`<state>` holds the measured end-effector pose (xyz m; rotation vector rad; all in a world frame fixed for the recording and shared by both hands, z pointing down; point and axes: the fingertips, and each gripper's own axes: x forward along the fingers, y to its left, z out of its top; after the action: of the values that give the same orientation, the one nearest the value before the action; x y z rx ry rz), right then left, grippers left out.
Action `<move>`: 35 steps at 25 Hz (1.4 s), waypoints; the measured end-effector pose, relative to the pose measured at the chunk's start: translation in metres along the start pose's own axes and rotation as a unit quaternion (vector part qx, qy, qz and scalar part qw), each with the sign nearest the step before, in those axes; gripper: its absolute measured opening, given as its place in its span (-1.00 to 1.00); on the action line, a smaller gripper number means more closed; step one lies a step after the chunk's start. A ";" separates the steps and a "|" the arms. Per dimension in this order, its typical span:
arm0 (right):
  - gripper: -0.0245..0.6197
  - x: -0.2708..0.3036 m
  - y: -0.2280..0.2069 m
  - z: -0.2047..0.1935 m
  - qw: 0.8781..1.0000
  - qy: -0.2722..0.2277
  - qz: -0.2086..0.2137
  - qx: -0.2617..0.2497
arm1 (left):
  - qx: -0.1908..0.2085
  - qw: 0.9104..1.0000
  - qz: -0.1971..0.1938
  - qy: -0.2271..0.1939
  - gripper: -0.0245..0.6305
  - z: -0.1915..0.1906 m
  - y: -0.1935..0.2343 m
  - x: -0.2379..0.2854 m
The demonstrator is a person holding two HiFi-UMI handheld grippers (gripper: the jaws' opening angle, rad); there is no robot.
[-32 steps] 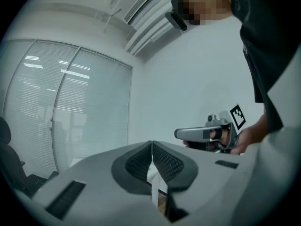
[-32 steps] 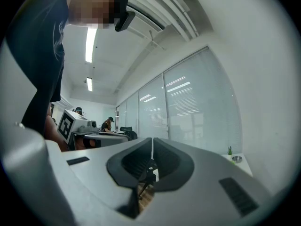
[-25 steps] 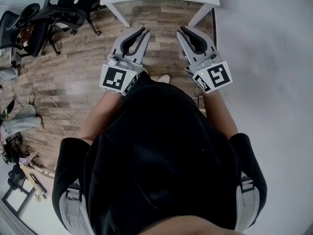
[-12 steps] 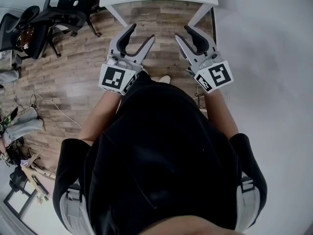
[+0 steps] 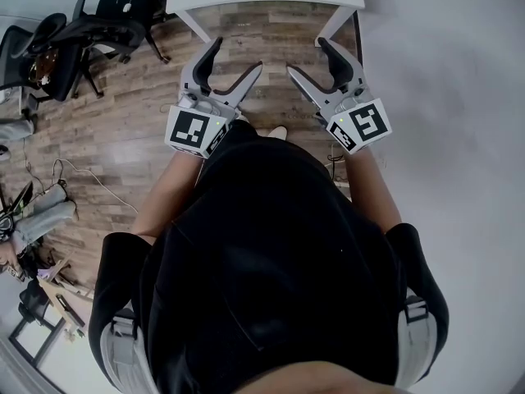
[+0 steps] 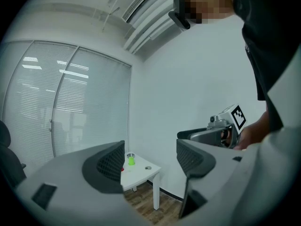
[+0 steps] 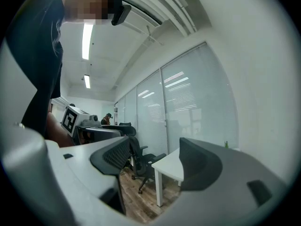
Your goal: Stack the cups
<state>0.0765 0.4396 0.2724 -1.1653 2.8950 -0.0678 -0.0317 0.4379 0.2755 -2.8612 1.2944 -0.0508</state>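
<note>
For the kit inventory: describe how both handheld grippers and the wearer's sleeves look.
The left gripper and right gripper are light grey, two-pronged, with black ribbed pads inside the curved jaws. Each carries a white cube with black square markers. Both sets of jaws are opening, nothing between them. The person wears a black short-sleeved top.

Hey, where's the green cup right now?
In the left gripper view, the green cup stands on the small white table against the far wall, seen between the left gripper's opening jaws but well beyond them.
</note>
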 end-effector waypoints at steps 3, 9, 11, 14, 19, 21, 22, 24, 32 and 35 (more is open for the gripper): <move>0.09 0.005 -0.004 0.000 1.000 -0.001 0.000 -0.002 | 0.004 1.000 -0.005 0.000 0.15 0.002 0.003 0.004; 0.09 0.014 -0.018 -0.003 1.000 0.003 -0.010 0.004 | 0.001 1.000 -0.007 0.013 0.17 -0.003 0.013 0.014; 0.09 0.025 -0.024 -0.005 1.000 0.007 -0.011 0.006 | 0.000 1.000 -0.008 0.014 0.17 -0.003 0.024 0.020; 0.09 0.044 -0.032 -0.010 1.000 0.014 -0.009 0.005 | 0.001 1.000 -0.012 0.015 0.16 -0.008 0.039 0.030; 0.09 0.087 -0.055 -0.020 0.999 0.030 -0.007 0.014 | 0.005 1.000 -0.020 0.017 0.16 -0.013 0.075 0.057; 0.09 0.105 -0.067 -0.025 0.999 0.039 -0.005 0.015 | 0.007 1.000 -0.024 0.016 0.17 -0.014 0.092 0.071; 0.08 0.113 -0.073 -0.028 0.999 0.043 -0.005 0.015 | 0.007 1.000 -0.026 0.015 0.17 -0.015 0.099 0.078; 0.08 0.128 -0.083 -0.033 0.999 0.049 -0.008 0.016 | 0.007 0.999 -0.030 0.016 0.16 -0.018 0.114 0.090; 0.02 0.199 -0.116 -0.041 0.997 0.072 -0.025 0.015 | 0.009 0.999 -0.050 0.016 0.16 -0.021 0.184 0.130; -0.01 0.220 -0.125 -0.043 0.996 0.081 -0.034 0.011 | 0.010 0.998 -0.060 0.009 0.16 -0.016 0.205 0.143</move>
<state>0.0027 0.1987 0.3205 -1.3126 2.9816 -0.2043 -0.0917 0.1949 0.2930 -2.9250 1.1177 -0.0892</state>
